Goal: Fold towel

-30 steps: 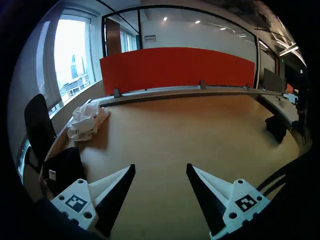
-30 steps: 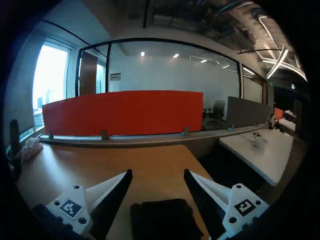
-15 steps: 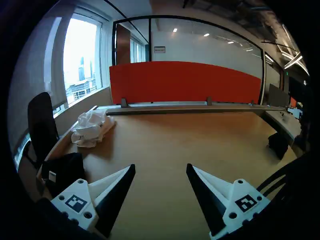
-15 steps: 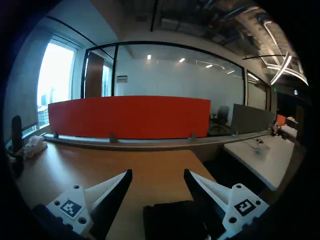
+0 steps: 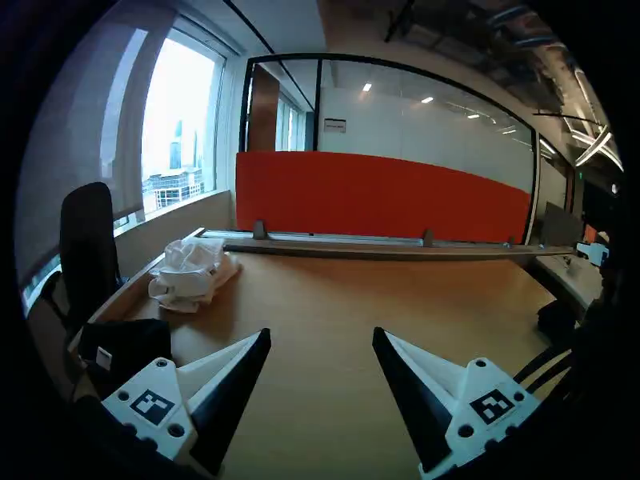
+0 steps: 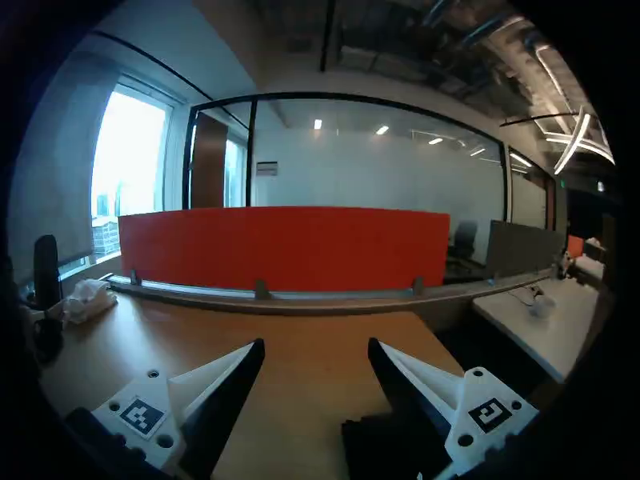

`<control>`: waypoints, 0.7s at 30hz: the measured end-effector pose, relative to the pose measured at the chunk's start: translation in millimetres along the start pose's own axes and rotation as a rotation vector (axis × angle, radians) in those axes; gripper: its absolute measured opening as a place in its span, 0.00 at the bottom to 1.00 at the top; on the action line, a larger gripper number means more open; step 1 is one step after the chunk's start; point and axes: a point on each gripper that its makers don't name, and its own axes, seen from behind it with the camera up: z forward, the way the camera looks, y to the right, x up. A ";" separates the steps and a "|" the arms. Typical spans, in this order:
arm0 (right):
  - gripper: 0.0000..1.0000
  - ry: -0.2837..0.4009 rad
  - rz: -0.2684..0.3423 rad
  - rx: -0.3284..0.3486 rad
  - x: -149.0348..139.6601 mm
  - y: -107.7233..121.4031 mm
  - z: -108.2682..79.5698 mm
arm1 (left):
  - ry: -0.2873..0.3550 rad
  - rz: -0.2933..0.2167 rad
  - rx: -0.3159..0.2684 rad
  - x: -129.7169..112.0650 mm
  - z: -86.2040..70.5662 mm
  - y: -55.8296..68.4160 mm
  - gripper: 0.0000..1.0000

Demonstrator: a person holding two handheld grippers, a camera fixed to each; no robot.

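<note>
Both jaws spread wide, empty: left gripper (image 5: pixel 322 338), right gripper (image 6: pixel 316 347) over desk (image 5: pixel 360 300); white towel (image 5: pixel 192 272) crumpled far-left.

We see a wooden table (image 5: pixel 344 296). On it a crumpled white towel (image 5: pixel 190 272) lies near the far left corner, a black bundle (image 5: pixel 128 348) at the near left edge, a dark cloth (image 5: pixel 556 318) far right.
</note>
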 end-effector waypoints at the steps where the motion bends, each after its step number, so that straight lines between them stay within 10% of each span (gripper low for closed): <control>1: 1.00 0.006 0.001 0.006 3.0 -6.0 0.4 | 0.006 -0.001 0.001 2.3 0.7 -0.9 0.94; 21: 1.00 0.061 0.025 0.098 30.6 -101.3 -3.0 | 0.117 -0.010 -0.031 49.3 12.4 2.1 0.94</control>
